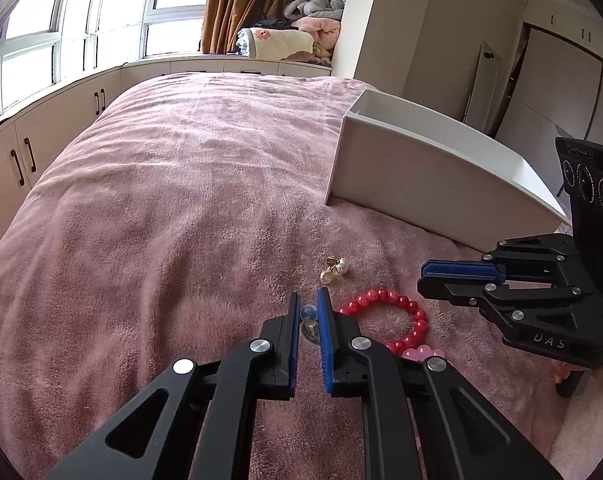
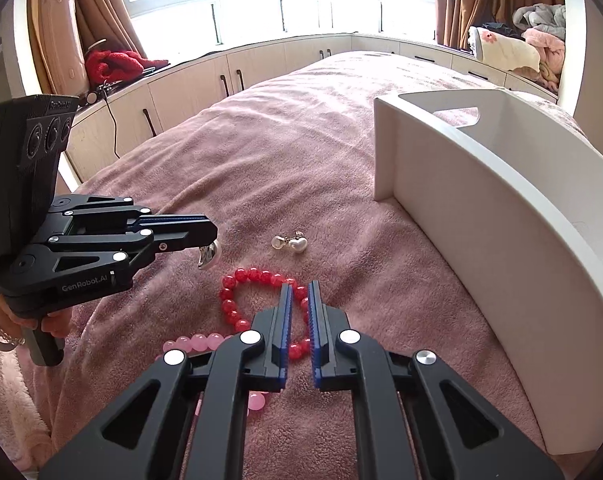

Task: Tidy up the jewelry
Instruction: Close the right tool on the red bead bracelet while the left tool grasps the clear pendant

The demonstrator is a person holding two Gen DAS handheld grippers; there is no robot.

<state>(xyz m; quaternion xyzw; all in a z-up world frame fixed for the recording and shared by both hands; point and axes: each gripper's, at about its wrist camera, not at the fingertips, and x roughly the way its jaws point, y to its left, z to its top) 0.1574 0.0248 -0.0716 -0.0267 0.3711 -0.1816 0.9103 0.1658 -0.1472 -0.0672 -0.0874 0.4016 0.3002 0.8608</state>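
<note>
We note a small silver-and-clear earring-type piece (image 2: 209,258) pinched at the tips of the left gripper (image 1: 309,312), its fingers closed on it; it hangs just above the pink fleece bed cover (image 1: 161,200). Right view confirms the item dangling from the left tips, clear of the cover.

Right gripper (image 2: 298,292): fingers nearly together, narrow gap, nothing held as far as we can tell. It hovers over the red bead bracelet (image 2: 237,300), which lies on the cover. A pale pink bead bracelet (image 2: 197,342) lies just beside it, nearer the cameras. A gold-and-pearl earring pair (image 2: 289,242) lies further on, near the white open-top storage box (image 2: 481,208).

Assessment: pick done, transfer step in hand. Next move prob. calls for carrying the piece over the box rim, then releasing inside. Box interior mostly hidden, contents n/k.
</note>
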